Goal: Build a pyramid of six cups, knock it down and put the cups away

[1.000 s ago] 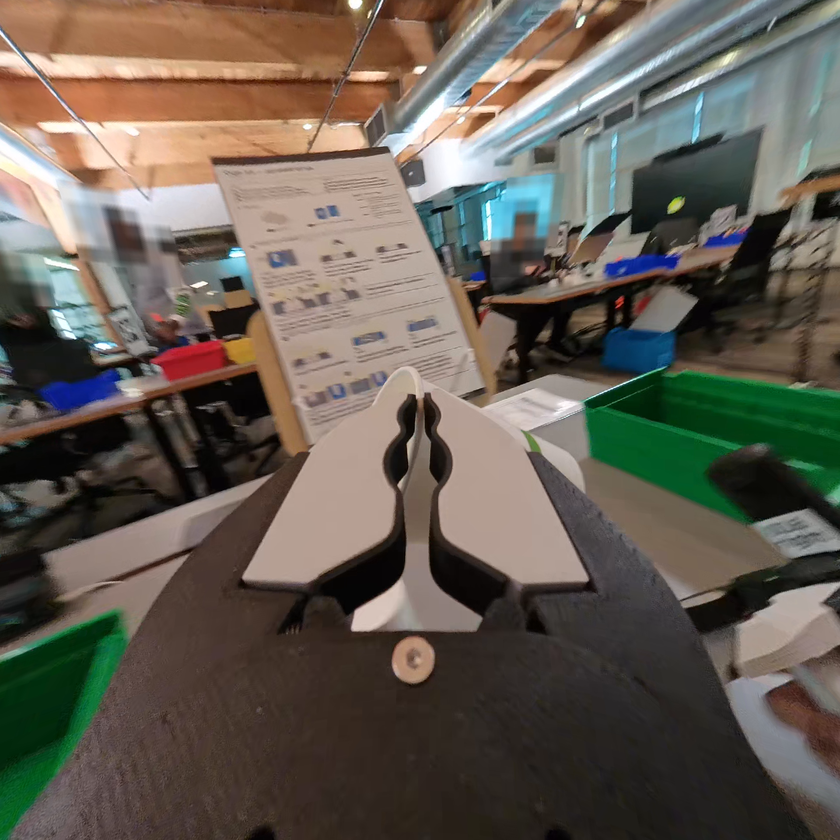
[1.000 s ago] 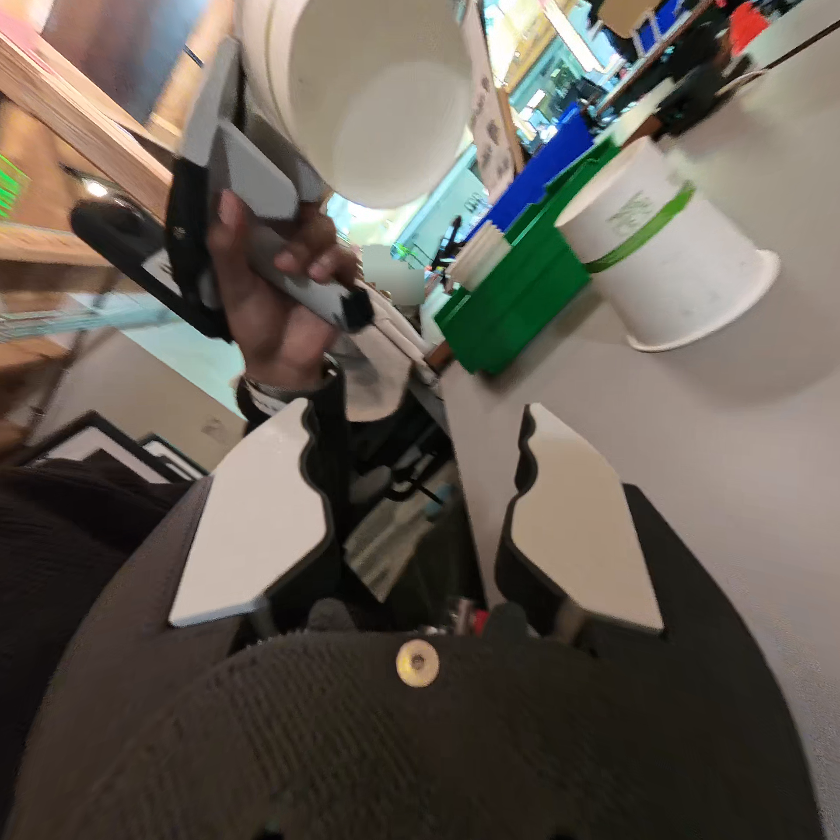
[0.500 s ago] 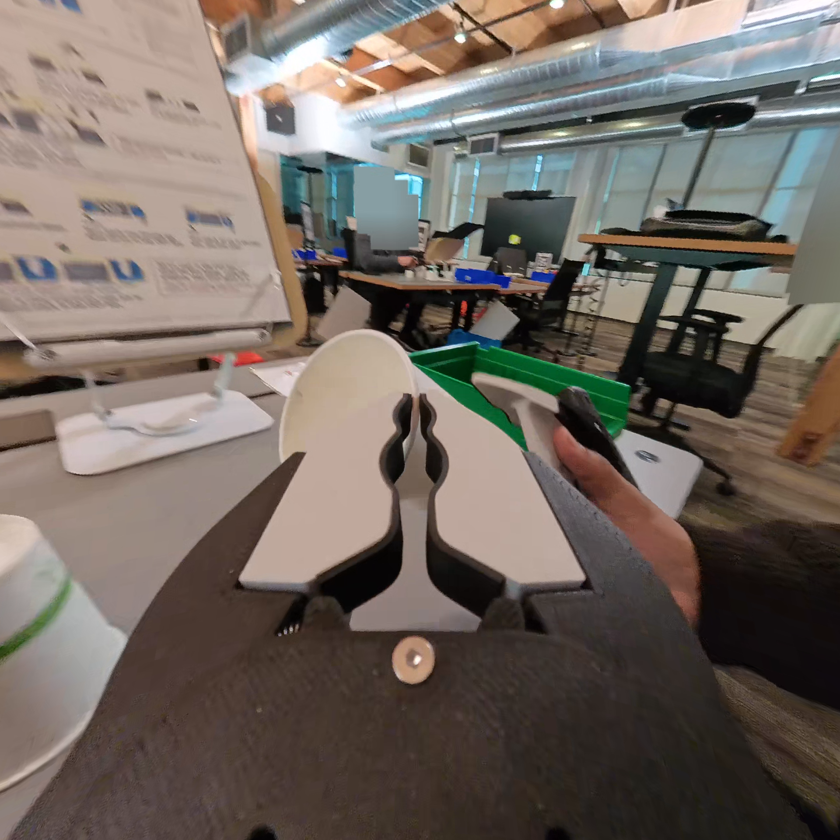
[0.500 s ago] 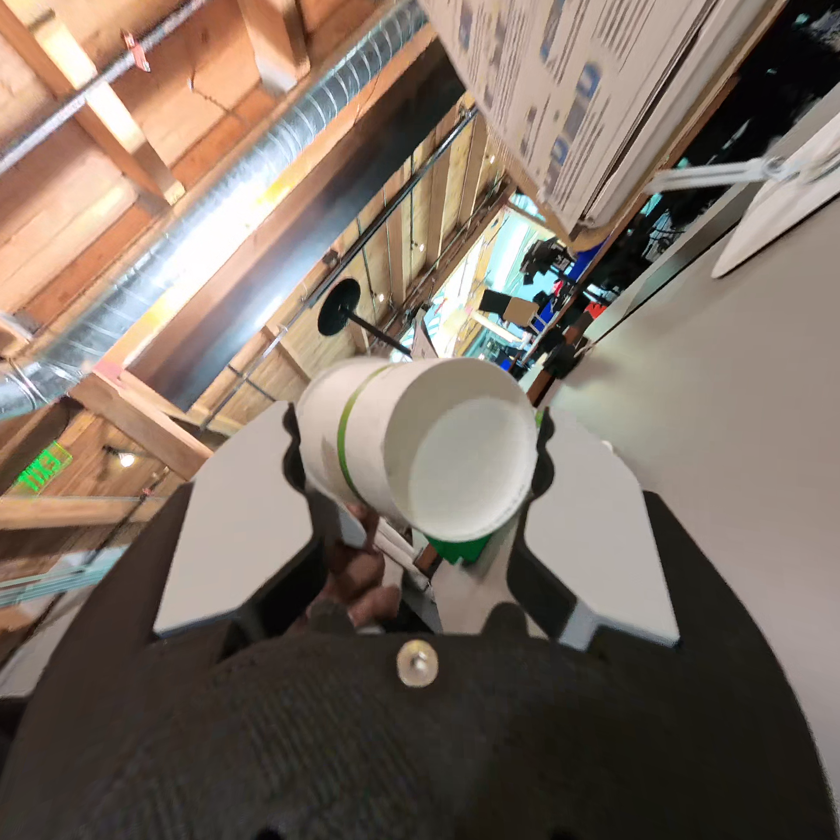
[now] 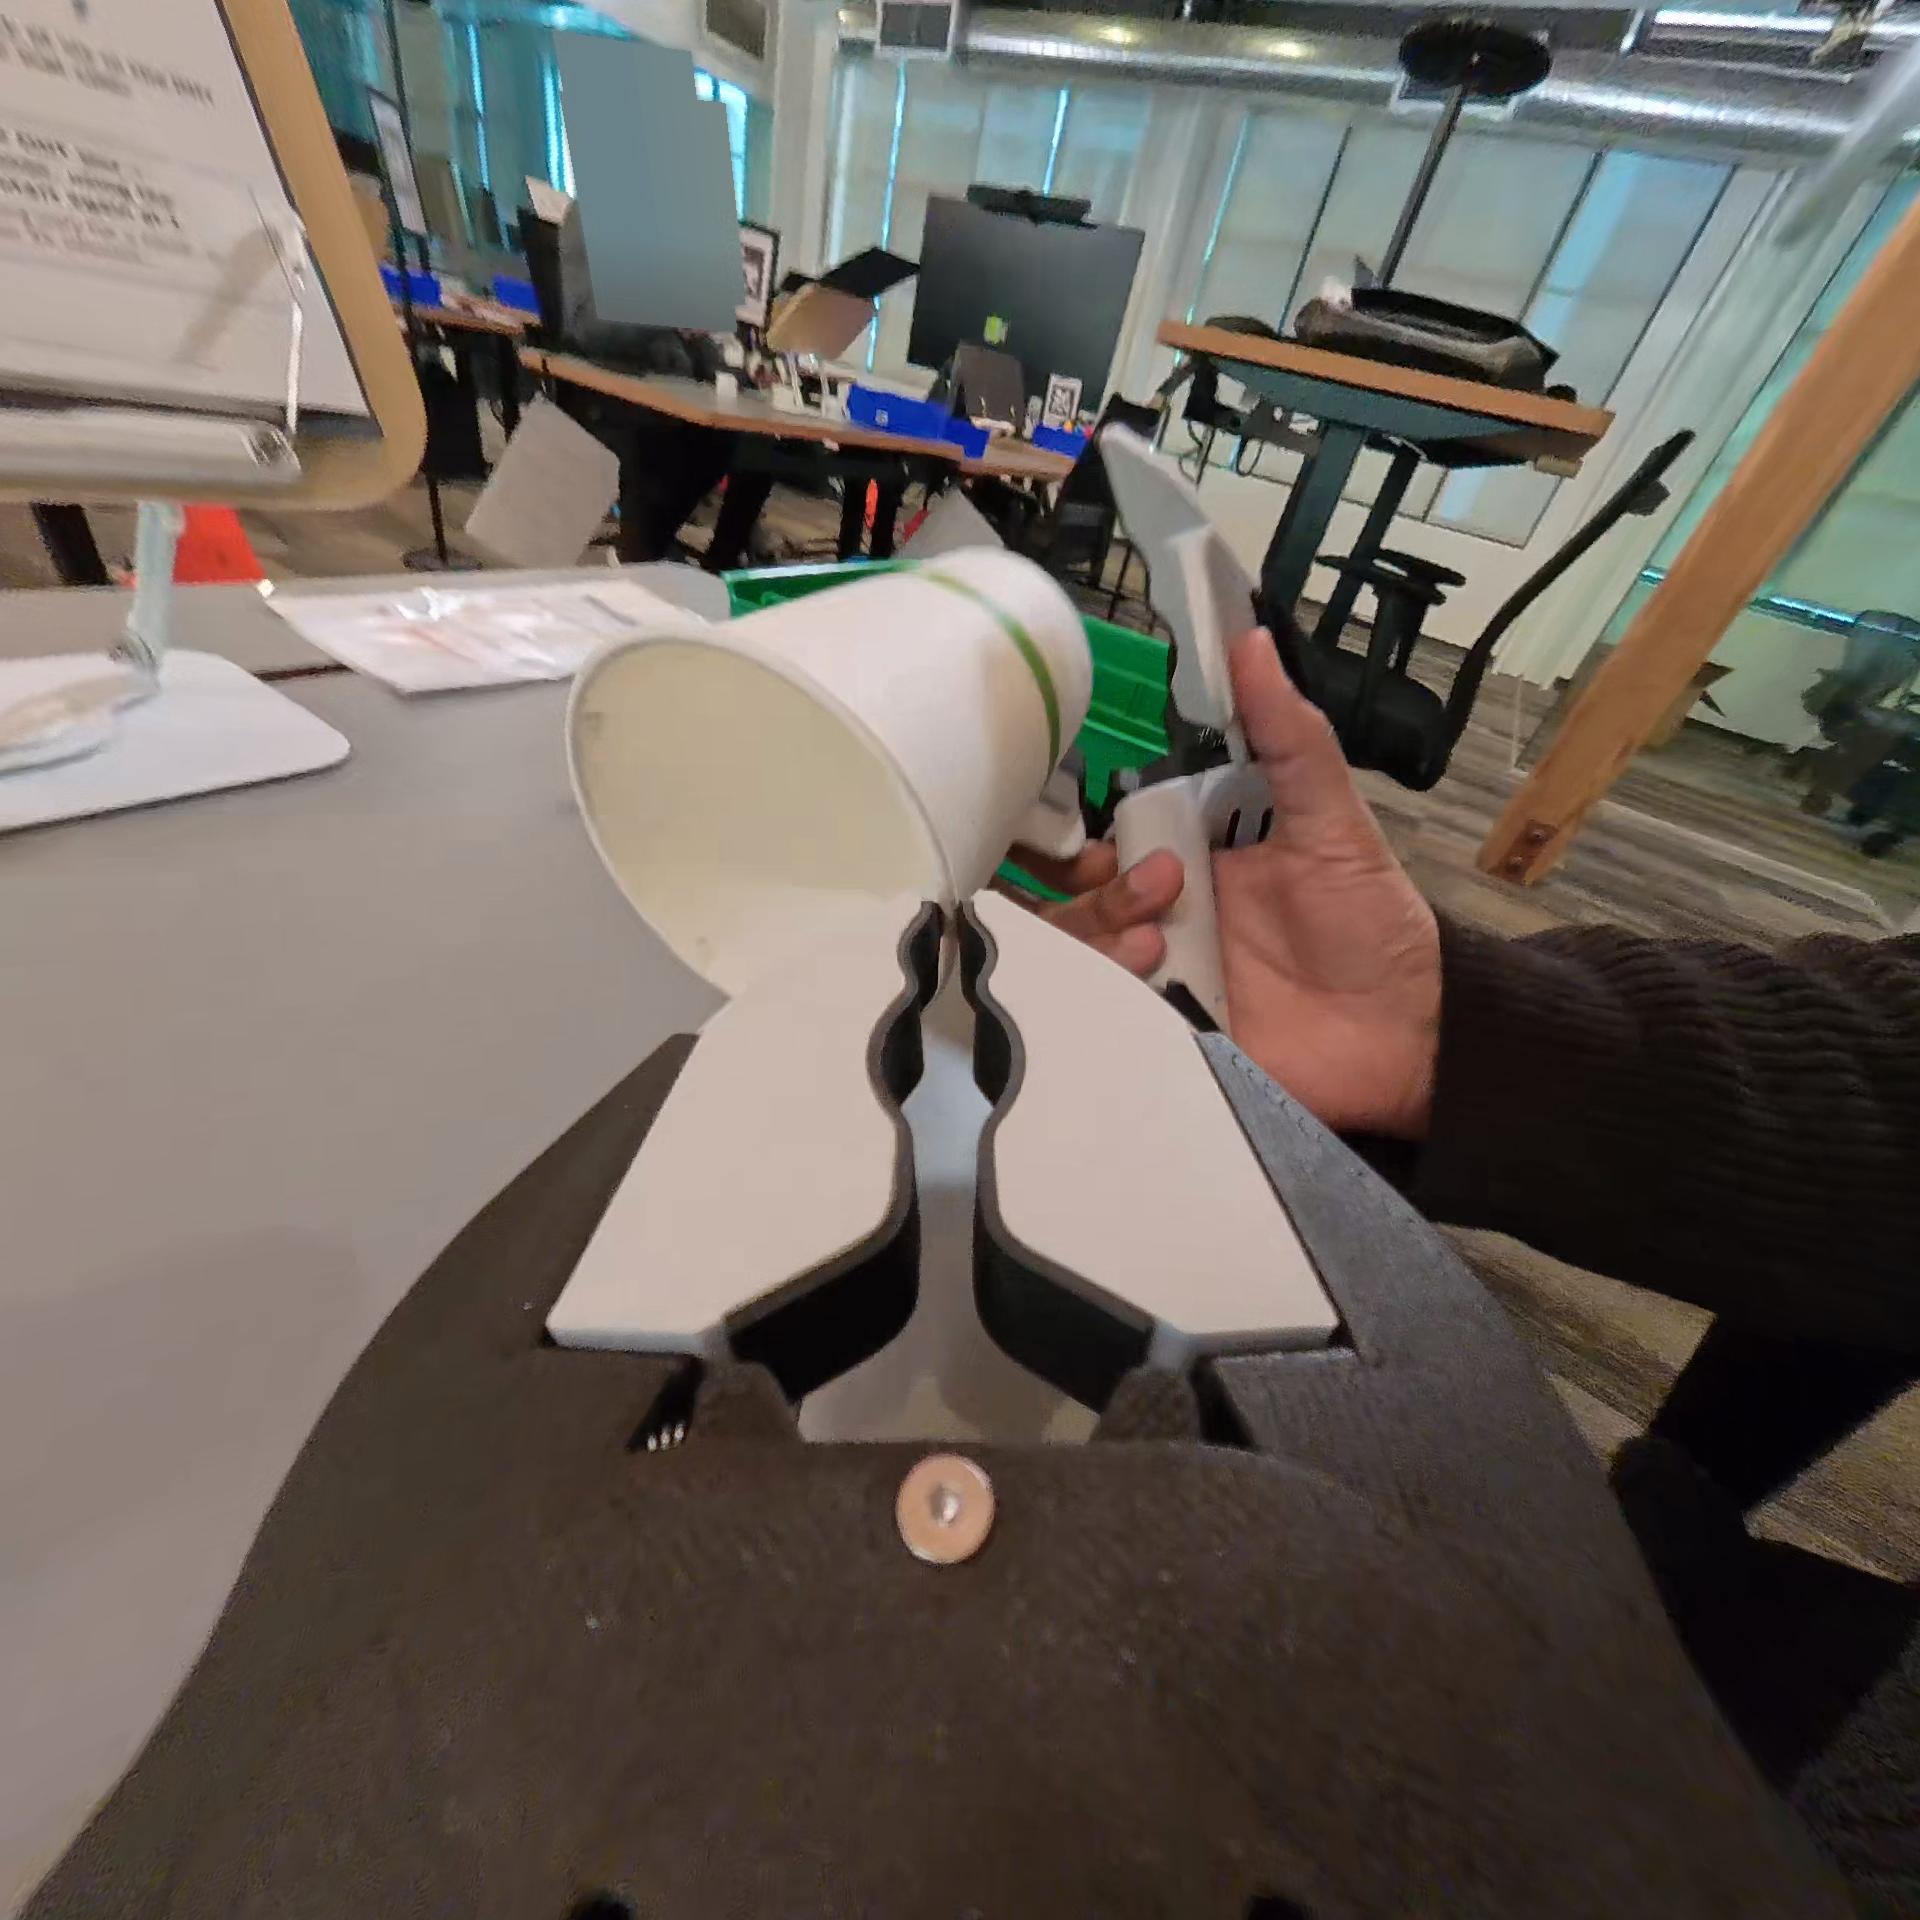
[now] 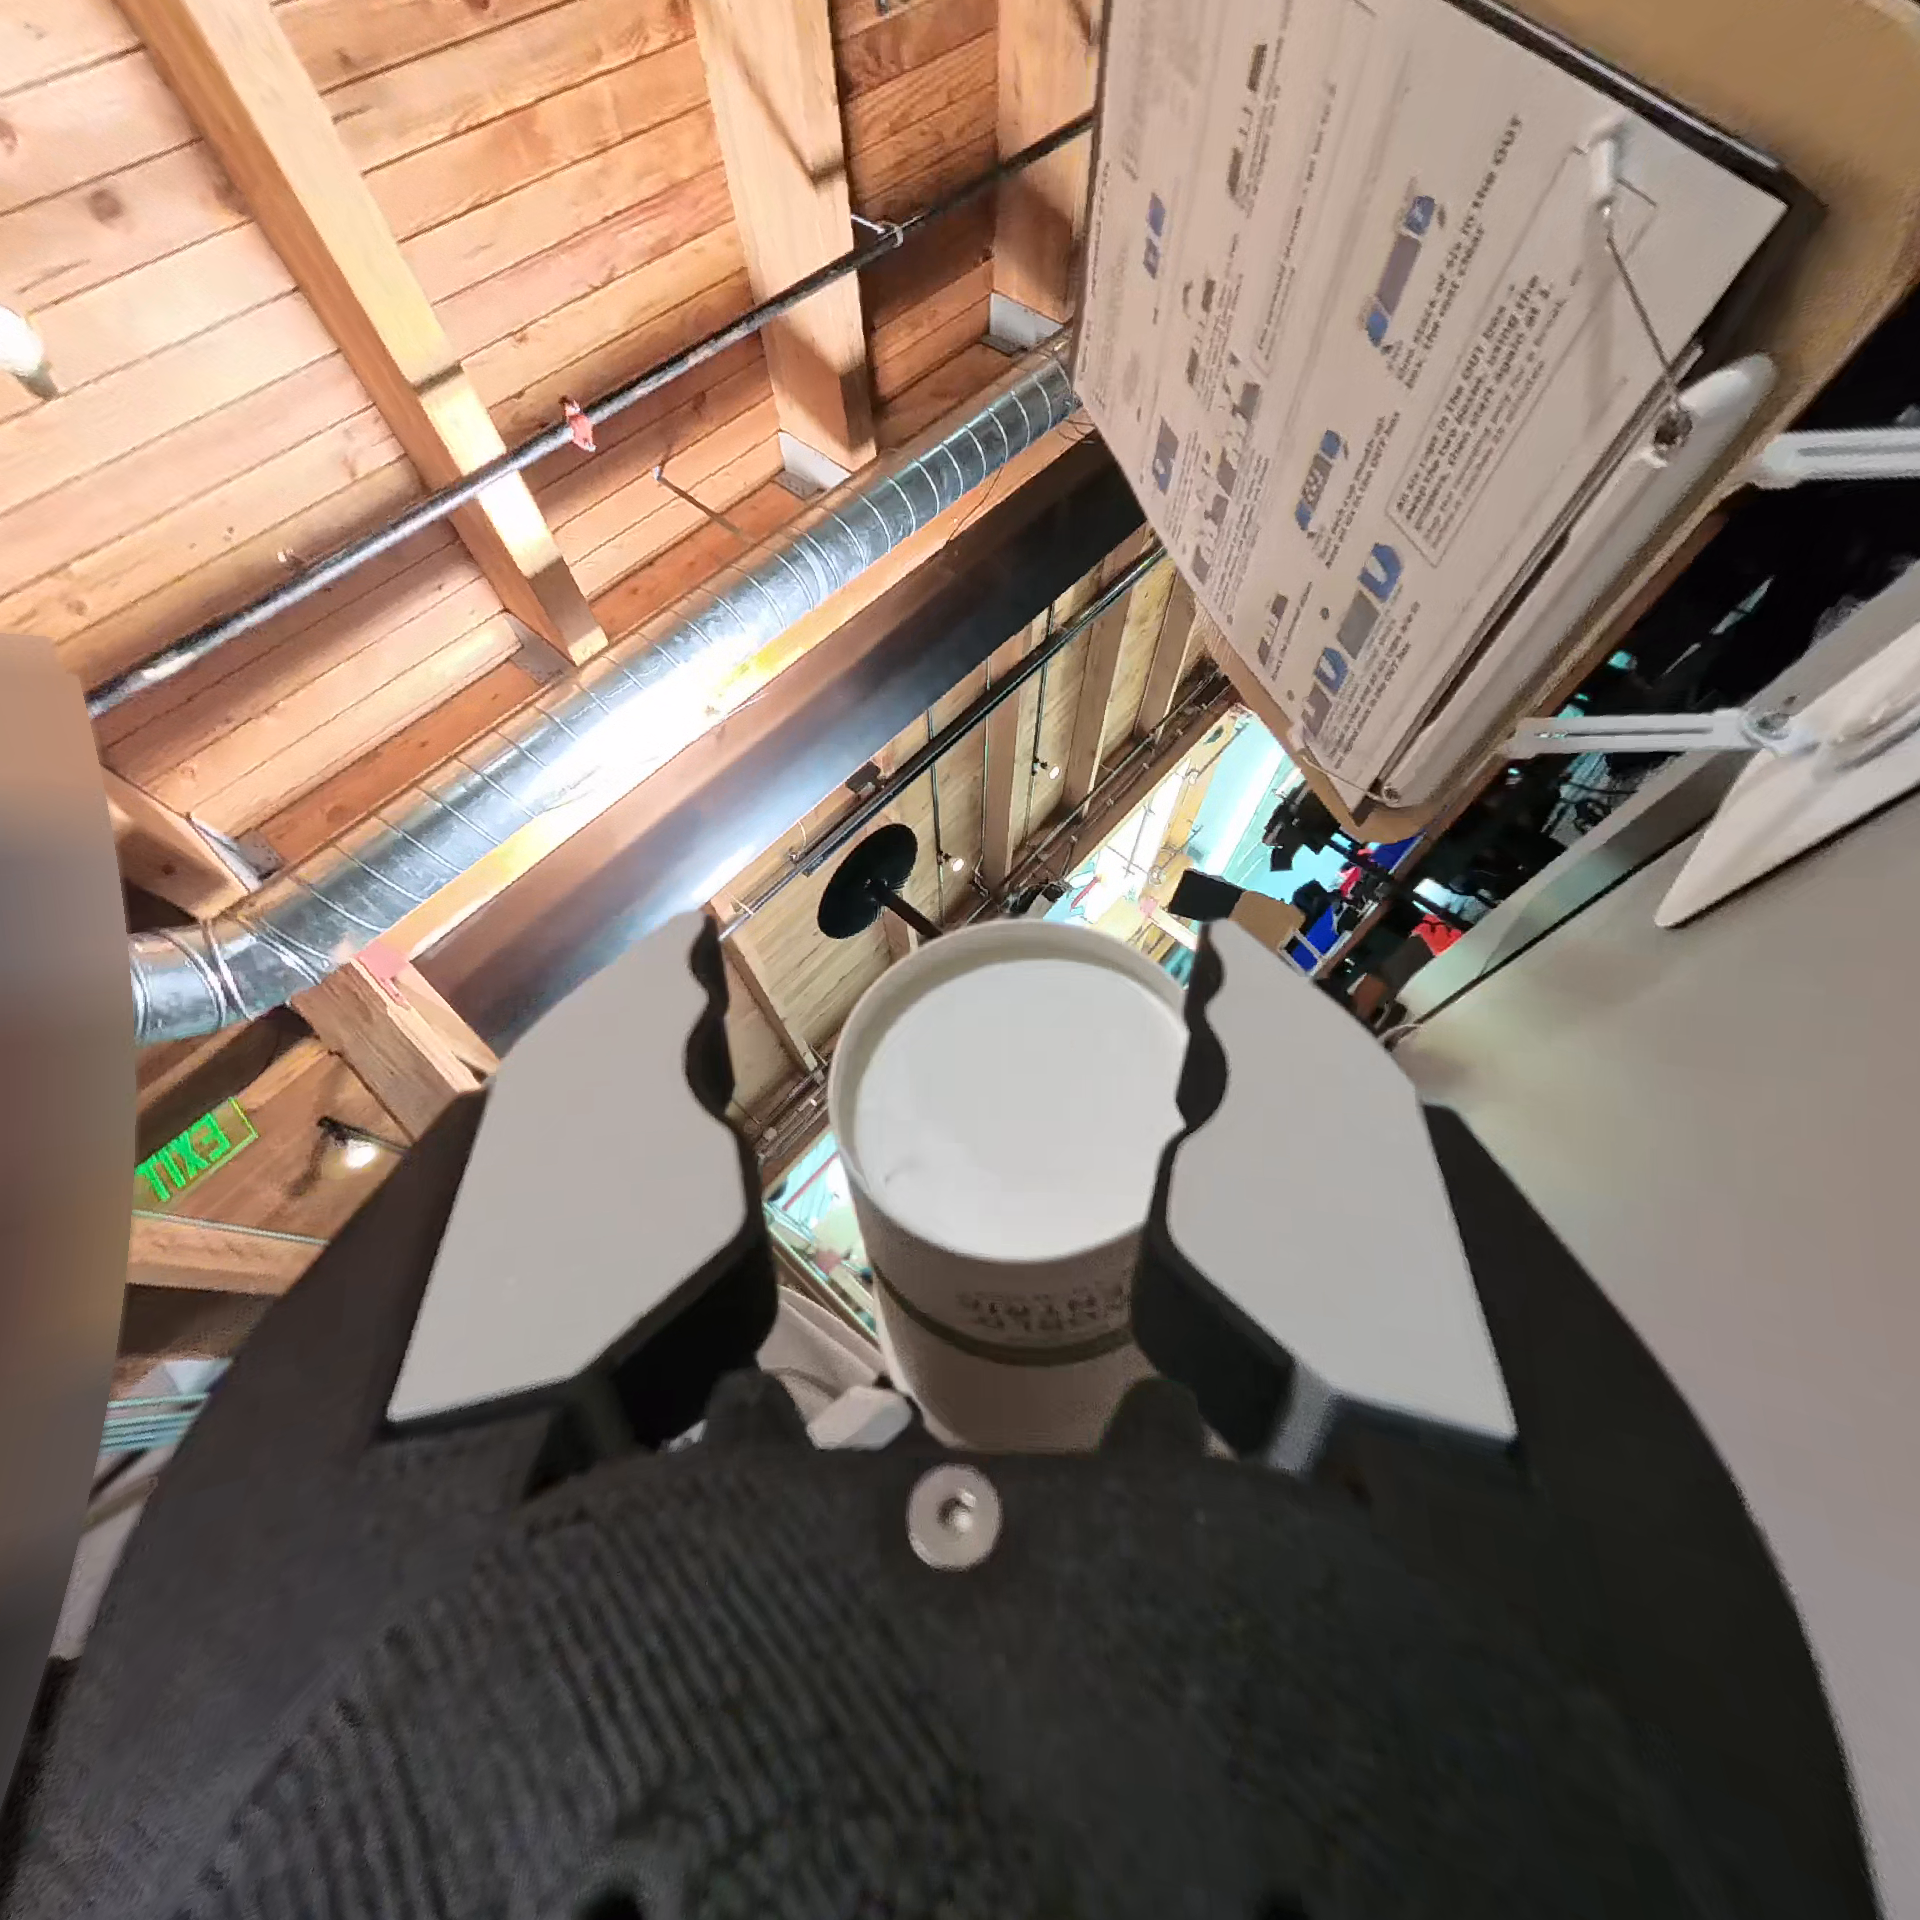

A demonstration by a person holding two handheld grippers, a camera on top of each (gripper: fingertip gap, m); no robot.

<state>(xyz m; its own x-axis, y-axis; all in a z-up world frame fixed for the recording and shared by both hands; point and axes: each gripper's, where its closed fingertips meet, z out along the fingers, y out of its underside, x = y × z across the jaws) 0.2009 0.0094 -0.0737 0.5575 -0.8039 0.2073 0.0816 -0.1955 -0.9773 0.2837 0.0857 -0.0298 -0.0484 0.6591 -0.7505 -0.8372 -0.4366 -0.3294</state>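
Note:
A white paper cup (image 5: 831, 748) with a green stripe lies tilted in the air above the grey table (image 5: 260, 1039), mouth towards the left wrist camera. My left gripper (image 5: 945, 914) is shut on the lower edge of its rim. In the right wrist view the cup's base (image 6: 1013, 1081) sits between the fingers of my right gripper (image 6: 951, 940). That gripper is open: the right finger touches the cup wall and the left finger stands apart. One right-gripper finger (image 5: 1174, 582) and the hand (image 5: 1309, 883) holding it show behind the cup.
A printed sheet on a stand (image 5: 125, 208) with a white base (image 5: 177, 738) stands at the table's far left, and also shows in the right wrist view (image 6: 1403, 364). Loose papers (image 5: 468, 634) and a green bin (image 5: 1117, 675) lie behind the cup.
The cup has slid deeper between the right gripper's fingers, and its base now faces that camera. The left gripper keeps its pinch on the rim and has swung right.

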